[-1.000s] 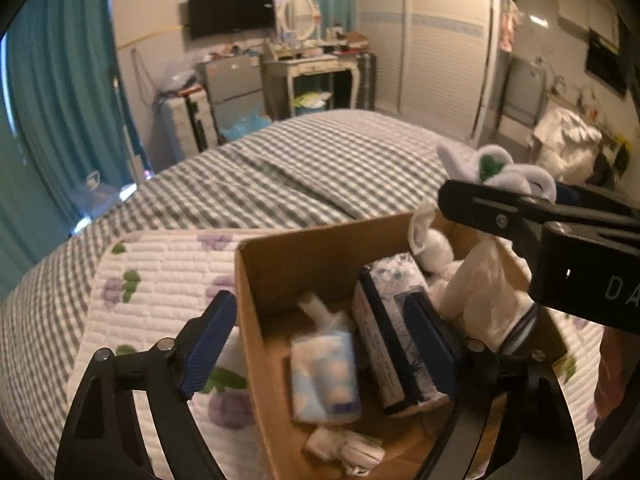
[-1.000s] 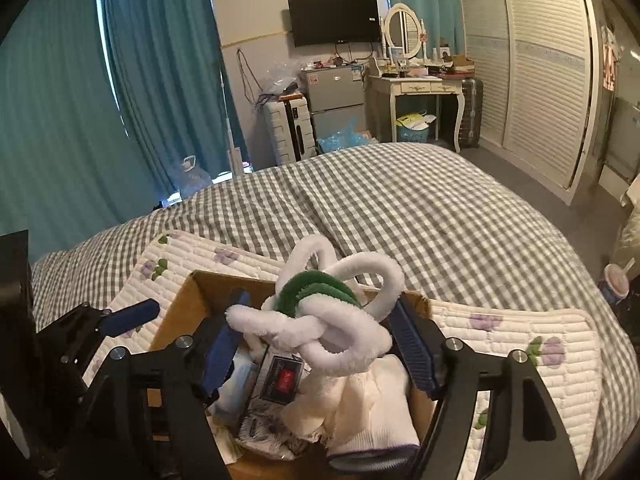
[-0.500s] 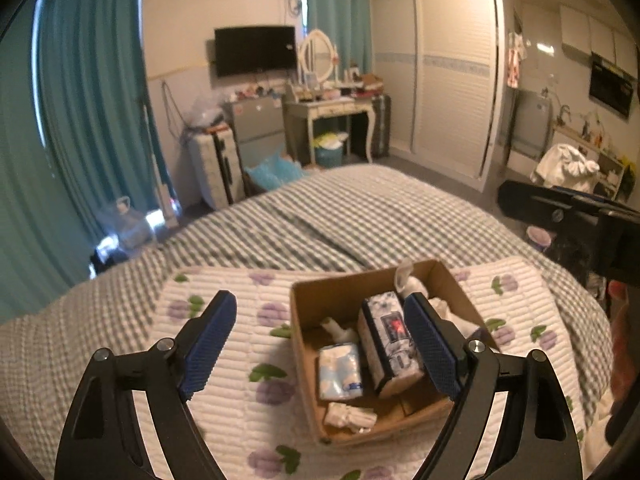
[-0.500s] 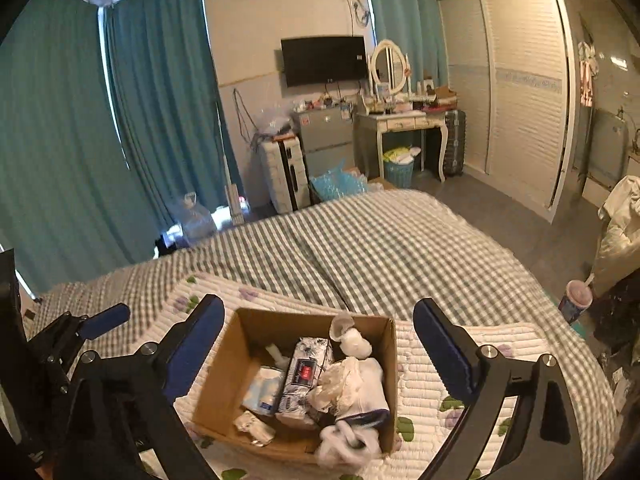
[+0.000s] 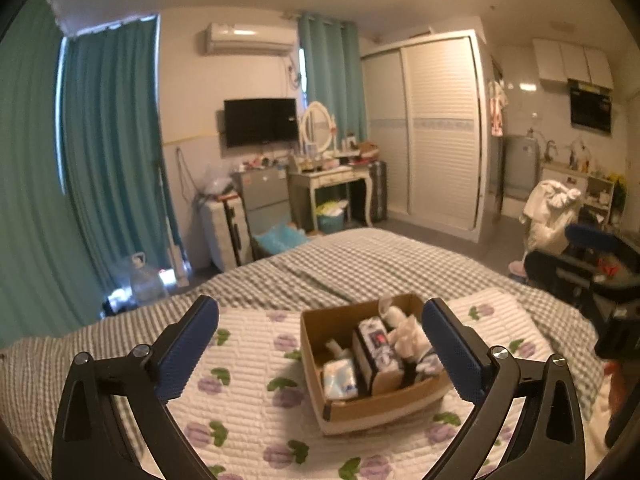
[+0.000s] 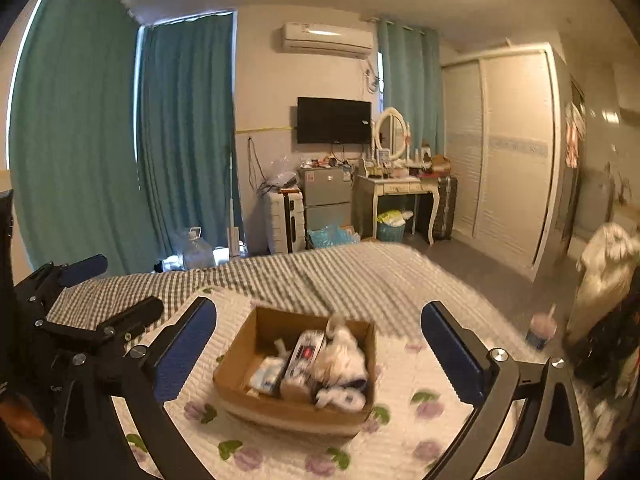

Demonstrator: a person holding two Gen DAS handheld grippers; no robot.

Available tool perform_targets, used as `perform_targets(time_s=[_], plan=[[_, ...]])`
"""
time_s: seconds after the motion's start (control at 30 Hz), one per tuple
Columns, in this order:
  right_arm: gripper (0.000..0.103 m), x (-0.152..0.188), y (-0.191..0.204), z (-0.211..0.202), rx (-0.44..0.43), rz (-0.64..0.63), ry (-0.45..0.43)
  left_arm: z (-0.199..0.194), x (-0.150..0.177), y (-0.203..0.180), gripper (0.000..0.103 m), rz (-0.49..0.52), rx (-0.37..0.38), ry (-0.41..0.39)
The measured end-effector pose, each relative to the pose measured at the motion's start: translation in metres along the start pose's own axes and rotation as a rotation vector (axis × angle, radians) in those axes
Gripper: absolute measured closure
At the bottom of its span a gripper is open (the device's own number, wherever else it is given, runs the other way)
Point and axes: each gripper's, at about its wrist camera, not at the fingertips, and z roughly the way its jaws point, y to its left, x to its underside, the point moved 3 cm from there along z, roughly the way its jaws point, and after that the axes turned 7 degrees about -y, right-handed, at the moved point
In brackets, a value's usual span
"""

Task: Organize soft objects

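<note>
A cardboard box (image 5: 312,364) stands on a white quilted mat with purple flowers (image 5: 240,392) on the bed. It holds a white soft bundle (image 5: 408,332), a dark-edged tissue pack (image 5: 376,352) and a light blue pack (image 5: 340,378). The box also shows in the right wrist view (image 6: 240,356), with the white bundle (image 6: 340,356) at its right side. My left gripper (image 5: 320,354) is open and empty, held high and back from the box. My right gripper (image 6: 318,354) is open and empty, likewise well above the box.
The mat lies on a grey checked bedspread (image 5: 360,264). Teal curtains (image 6: 80,140), a TV (image 6: 334,120), a dressing table (image 6: 400,188) and a wardrobe (image 6: 512,152) stand beyond the bed. The left gripper's frame (image 6: 60,300) shows at the right wrist view's left edge.
My right gripper let go of the white and green soft bundle, which now lies in the box. Both grippers pulled up and back, so the box looks smaller and farther away.
</note>
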Motion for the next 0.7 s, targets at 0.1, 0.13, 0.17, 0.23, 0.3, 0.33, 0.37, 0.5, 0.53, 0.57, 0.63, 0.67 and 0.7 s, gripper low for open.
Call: perform_targets(time_s=[0.1, 0.13, 0.17, 0.23, 0.3, 0.33, 0.37, 0.5, 0.53, 0.57, 0.63, 0.67, 0.7], plan=[[0.000, 0.041, 0.002, 0.006, 0.019, -0.004, 0.033, -0.003, 0.030, -0.006, 0.000, 0.021, -0.026, 0.021], [0.000, 0.055, 0.003, 0.009, 0.022, -0.006, 0.044, -0.003, 0.043, -0.008, 0.000, 0.018, -0.036, 0.038], [0.000, 0.068, 0.003, 0.011, 0.019, 0.006, 0.052, -0.003, 0.050, -0.008, 0.000, 0.017, -0.040, 0.046], [0.000, 0.086, -0.001, 0.014, 0.019, 0.048, 0.059, -0.001, 0.067, -0.008, 0.000, 0.027, -0.061, 0.063], [0.000, 0.099, -0.004, 0.021, 0.024, 0.066, 0.072, 0.001, 0.078, -0.007, 0.000, 0.032, -0.073, 0.077], [0.000, 0.105, -0.006, 0.024, 0.031, 0.067, 0.077, 0.002, 0.080, -0.006, 0.000, 0.029, -0.074, 0.081], [0.000, 0.109, -0.007, 0.026, 0.035, 0.067, 0.083, 0.003, 0.083, -0.005, 0.000, 0.025, -0.077, 0.084], [0.000, 0.122, -0.012, 0.040, 0.042, 0.079, 0.117, 0.003, 0.089, 0.000, 0.000, 0.034, -0.090, 0.076], [0.000, 0.124, -0.012, 0.042, 0.042, 0.079, 0.123, 0.004, 0.091, 0.000, 0.000, 0.042, -0.089, 0.073], [0.000, 0.126, -0.012, 0.045, 0.045, 0.077, 0.126, 0.004, 0.092, 0.002, 0.000, 0.048, -0.095, 0.068], [0.000, 0.128, -0.012, 0.048, 0.044, 0.073, 0.134, 0.004, 0.093, 0.004, 0.000, 0.044, -0.091, 0.062], [0.000, 0.128, -0.011, 0.049, 0.045, 0.071, 0.135, 0.005, 0.094, 0.005, 0.000, 0.042, -0.091, 0.061], [0.000, 0.129, -0.010, 0.050, 0.046, 0.069, 0.138, 0.005, 0.095, 0.006, 0.000, 0.040, -0.091, 0.063]])
